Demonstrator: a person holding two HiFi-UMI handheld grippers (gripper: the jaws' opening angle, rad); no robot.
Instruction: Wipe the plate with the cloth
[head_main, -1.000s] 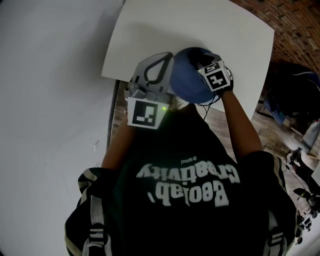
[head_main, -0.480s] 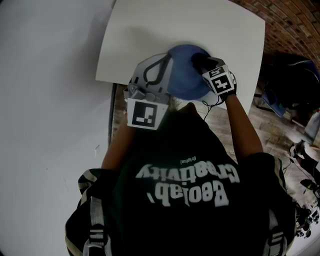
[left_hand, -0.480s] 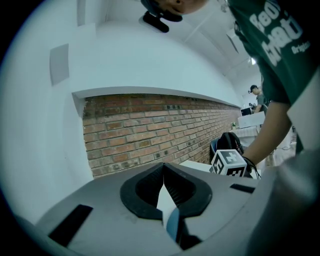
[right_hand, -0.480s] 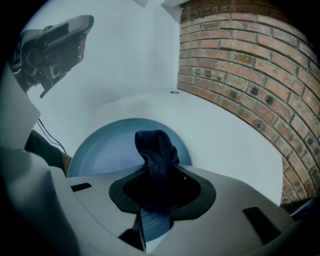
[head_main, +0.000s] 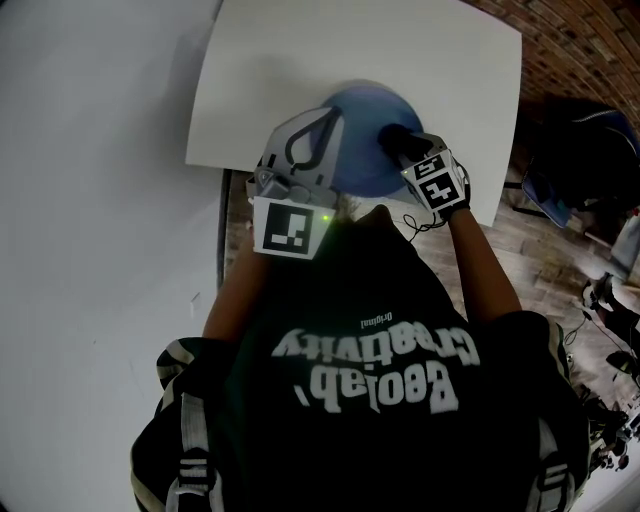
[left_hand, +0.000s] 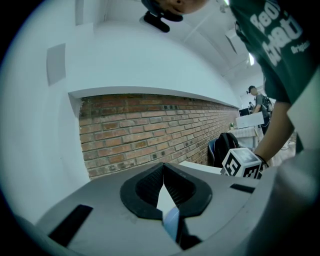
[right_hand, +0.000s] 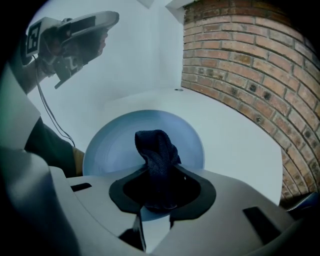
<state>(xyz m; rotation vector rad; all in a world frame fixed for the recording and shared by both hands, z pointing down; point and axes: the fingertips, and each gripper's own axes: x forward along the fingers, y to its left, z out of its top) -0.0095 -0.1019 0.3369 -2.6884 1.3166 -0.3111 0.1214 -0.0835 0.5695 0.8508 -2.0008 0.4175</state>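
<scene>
A round blue plate (head_main: 360, 125) is held over the white table (head_main: 300, 60). My left gripper (head_main: 325, 135) grips its left rim; in the left gripper view a thin blue edge of the plate (left_hand: 171, 224) sits pinched between the shut jaws of the left gripper (left_hand: 164, 200). My right gripper (head_main: 395, 138) is shut on a dark blue cloth (right_hand: 157, 152), whose bunched end presses on the plate (right_hand: 115, 145) near its middle. In the head view the cloth (head_main: 392, 135) shows as a dark lump on the plate's right part.
A brick wall (left_hand: 150, 130) runs behind the table. A dark bag or chair (head_main: 590, 150) stands on the wooden floor (head_main: 520, 250) to the right. A white wall (head_main: 100, 200) is at the left. A person (left_hand: 257, 100) stands far off.
The plate now lies further in over the table instead of hanging past its near edge. My right gripper with the cloth has slid slightly toward me across the plate. The left grip is unchanged.
</scene>
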